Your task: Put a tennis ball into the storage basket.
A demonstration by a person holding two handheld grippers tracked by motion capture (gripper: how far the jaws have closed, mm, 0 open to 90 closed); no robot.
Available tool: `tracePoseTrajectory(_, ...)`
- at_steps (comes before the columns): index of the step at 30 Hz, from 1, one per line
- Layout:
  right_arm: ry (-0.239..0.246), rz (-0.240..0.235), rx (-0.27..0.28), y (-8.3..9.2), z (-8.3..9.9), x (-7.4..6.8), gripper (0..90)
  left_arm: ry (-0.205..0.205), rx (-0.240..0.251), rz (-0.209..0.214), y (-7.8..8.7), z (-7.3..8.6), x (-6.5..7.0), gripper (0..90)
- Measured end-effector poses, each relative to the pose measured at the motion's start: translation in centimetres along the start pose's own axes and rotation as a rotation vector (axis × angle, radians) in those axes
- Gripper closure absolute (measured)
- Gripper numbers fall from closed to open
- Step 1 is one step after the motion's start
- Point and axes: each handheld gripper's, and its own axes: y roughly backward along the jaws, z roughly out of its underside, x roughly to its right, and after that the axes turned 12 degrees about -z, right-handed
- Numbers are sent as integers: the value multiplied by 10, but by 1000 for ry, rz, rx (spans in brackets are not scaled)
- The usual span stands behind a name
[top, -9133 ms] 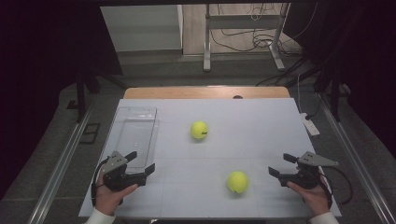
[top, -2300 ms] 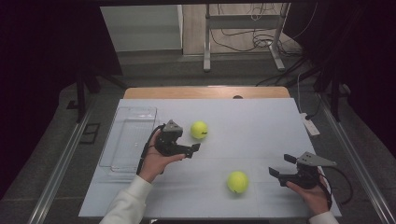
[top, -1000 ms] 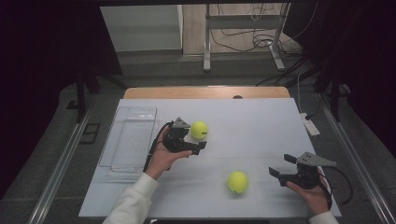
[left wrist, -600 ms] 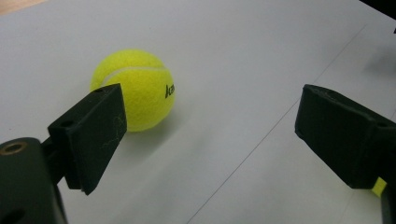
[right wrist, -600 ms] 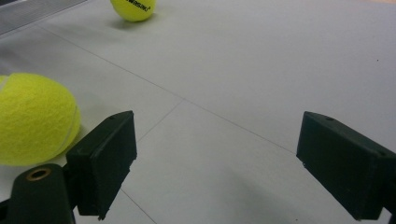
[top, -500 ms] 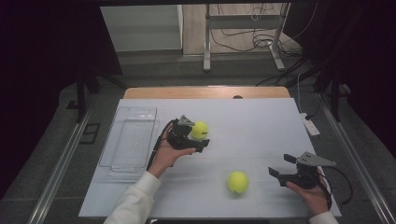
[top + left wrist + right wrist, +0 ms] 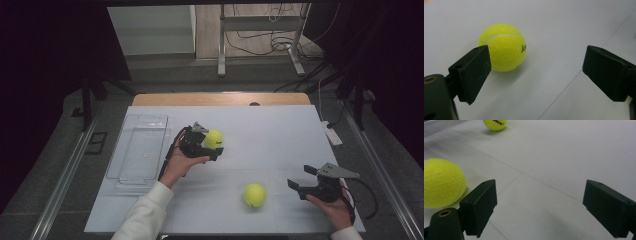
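Observation:
Two yellow tennis balls lie on the white table. The far ball (image 7: pixel 214 138) (image 7: pixel 502 47) rests just past the tip of one jaw of my left gripper (image 7: pixel 218 147) (image 7: pixel 537 62). That gripper's jaws have just been opening; they stand wide apart and press on nothing, with the ball off to one side of the gap. The near ball (image 7: pixel 254 195) (image 7: pixel 442 182) sits left of my right gripper (image 7: pixel 301 178) (image 7: pixel 539 192), which is open and low over the table, with bare table between its jaws. The far ball (image 7: pixel 495 124) is also at the top of the right gripper view.
A clear plastic tray (image 7: pixel 140 150) lies at the left side of the table (image 7: pixel 280 130). A small white device (image 7: pixel 331 134) sits at the right edge. Beyond the far edge stand a metal frame and cables on the floor.
My left hand has moved a little right and up to the far ball, and its jaws have spread wider. The right hand and the near ball have kept still.

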Motion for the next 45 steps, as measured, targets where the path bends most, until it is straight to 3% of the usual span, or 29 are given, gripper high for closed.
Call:
tracePoseTrajectory(7, -5, 2, 2, 0, 0, 1, 123, 22, 3, 7, -3, -6, -4, 89)
tracePoseTrajectory(18, -2, -2, 5, 1, 0, 1, 123, 23, -20, -13, -13, -19, -7, 88)
tracePoseTrajectory(26, -2, 0, 2, 1, 0, 1, 123, 26, -39, -20, -20, -21, -8, 80)
tracePoseTrajectory(33, -2, 1, 1, 1, 0, 1, 123, 19, -19, -13, -22, -20, -10, 74)
tracePoseTrajectory(45, 1, 1, -2, 1, 0, 1, 123, 49, -49, -32, -31, -22, -15, 66)
